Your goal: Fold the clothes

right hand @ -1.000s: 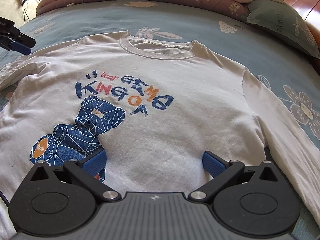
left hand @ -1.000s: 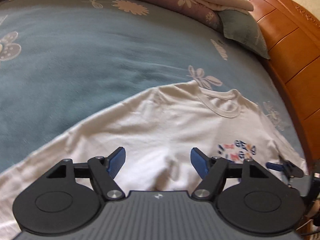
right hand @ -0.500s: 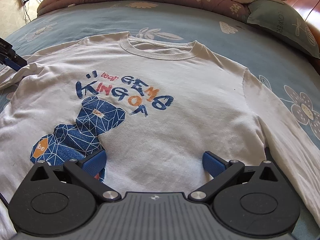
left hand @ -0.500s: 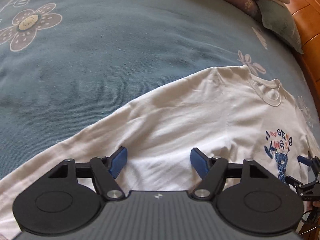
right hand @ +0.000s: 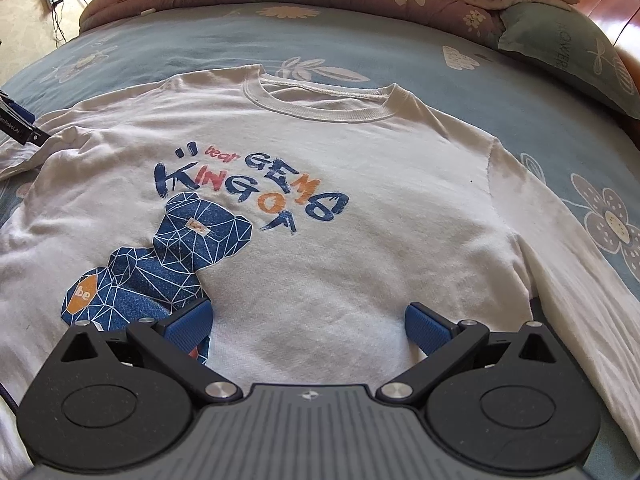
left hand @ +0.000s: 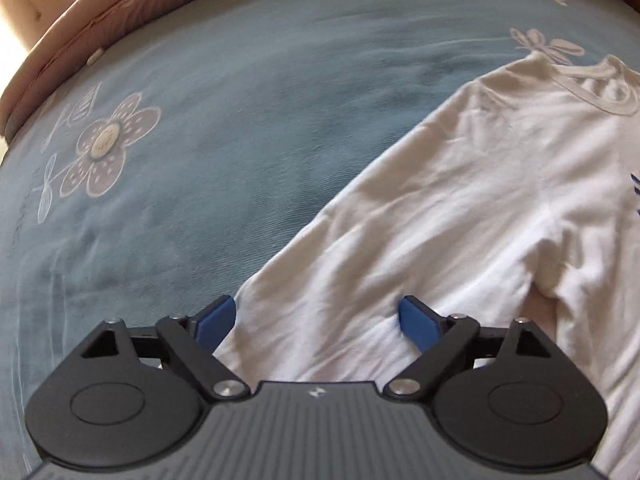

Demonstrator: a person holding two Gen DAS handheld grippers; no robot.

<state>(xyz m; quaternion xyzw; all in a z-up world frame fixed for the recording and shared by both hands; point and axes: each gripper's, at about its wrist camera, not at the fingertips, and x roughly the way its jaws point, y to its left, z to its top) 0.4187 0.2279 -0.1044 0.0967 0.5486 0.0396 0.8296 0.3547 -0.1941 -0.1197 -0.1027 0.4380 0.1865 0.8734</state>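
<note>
While flat on the bedspread [right hand: 168, 40], white sweatshirt [right hand: 360, 152], unfolded.

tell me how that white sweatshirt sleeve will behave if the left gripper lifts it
The sleeve lies creased on the bedspread, so it will probably droop. It looks light. Joined to the sweatshirt, it may drag the body. The left gripper is open over it.

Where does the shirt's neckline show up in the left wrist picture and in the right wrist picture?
Left wrist: the neckline sits at the upper right edge.
Right wrist: the neckline lies upper centre, above the printed letters.
Shared landmark: the pale leaf sprig on the blue bedspread just beyond the neckline.
</note>
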